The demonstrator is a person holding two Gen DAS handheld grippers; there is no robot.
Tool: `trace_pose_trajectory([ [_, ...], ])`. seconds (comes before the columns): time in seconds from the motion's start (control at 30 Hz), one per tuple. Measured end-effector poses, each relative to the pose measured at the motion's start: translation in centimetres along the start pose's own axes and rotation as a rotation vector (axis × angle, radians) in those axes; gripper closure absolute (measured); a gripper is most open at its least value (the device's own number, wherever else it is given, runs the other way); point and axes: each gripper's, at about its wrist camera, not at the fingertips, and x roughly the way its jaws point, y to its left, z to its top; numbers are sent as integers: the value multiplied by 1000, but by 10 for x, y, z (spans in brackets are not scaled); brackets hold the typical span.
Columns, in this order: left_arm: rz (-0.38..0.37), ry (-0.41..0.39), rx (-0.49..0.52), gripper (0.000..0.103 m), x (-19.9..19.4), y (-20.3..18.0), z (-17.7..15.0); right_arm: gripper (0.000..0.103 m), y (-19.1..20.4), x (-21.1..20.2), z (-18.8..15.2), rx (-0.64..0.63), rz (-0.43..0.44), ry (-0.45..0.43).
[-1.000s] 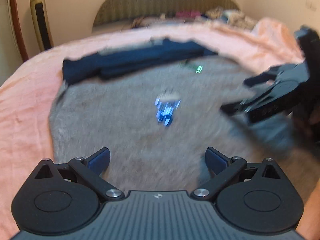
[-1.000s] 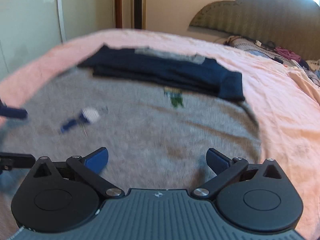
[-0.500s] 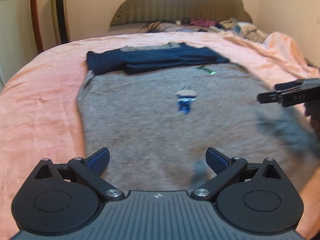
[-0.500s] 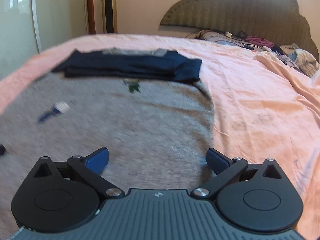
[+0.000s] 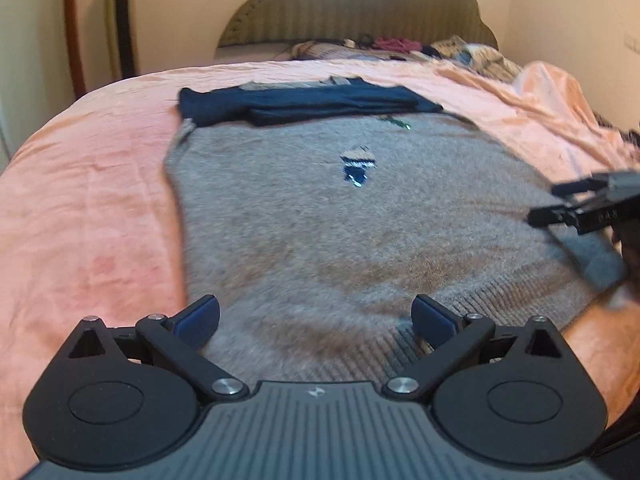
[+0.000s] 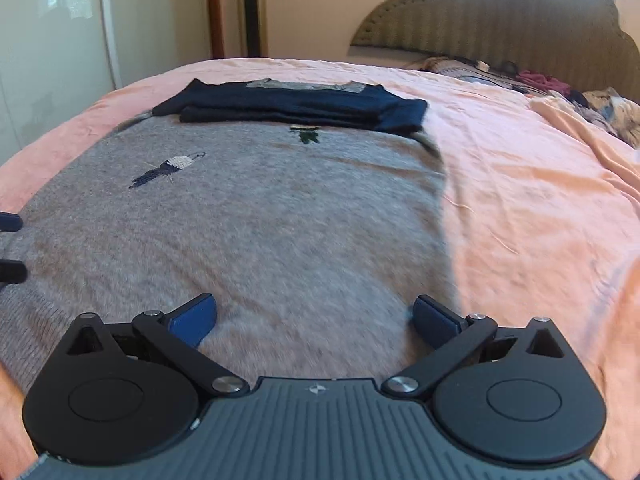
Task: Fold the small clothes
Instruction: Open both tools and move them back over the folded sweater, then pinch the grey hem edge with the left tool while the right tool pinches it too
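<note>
Status: grey sweater point(image 5: 360, 240) lies spread flat on the pink bedcover point(image 5: 88, 200), hem end near, neck end far. Navy sleeves point(image 6: 304, 108) are laid across the far end as a folded band, so the sleeve fold looks done; body fold not yet made, by my read. What's left: bring the hem up to the far end or halve it, then tidy. Left gripper point(image 5: 316, 316) sits over the near hem ribbing, jaws wide apart, nothing between them; sweater body runs straight ahead of it, and the left edge of the cloth sits just outside its left finger. Right gripper point(image 6: 316, 316) is likewise spread wide and empty, low over the near right part of the sweater; the garment's right edge passes just by its right finger, with bare bedcover beyond. Contact with the fabric: cannot tell in either view, both are close and a bit blurred. In the left view the right gripper shows at the far right edge, above the sweater's right side, with a loose grey flap point(image 5: 592, 256) below it; what that flap is I can't say. Small embroidered motifs point(image 6: 168, 168) mid-chest are face up. Pile of other clothes point(image 6: 560, 84) sits by the headboard point(image 6: 500, 12), well apart from the work area. Judgement: both claws are placed to take the near hem corners.
</note>
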Motion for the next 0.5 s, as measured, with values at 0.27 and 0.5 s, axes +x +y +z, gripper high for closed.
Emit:
trace_pose_trajectory([
  [0.27, -166, 25, -492, 0, -23, 70, -19, 0, -29, -44, -13, 201, 100, -12],
  [0.5, -490, 81, -783, 0, -10, 92, -33, 0, -85, -48, -36, 527, 267, 59],
])
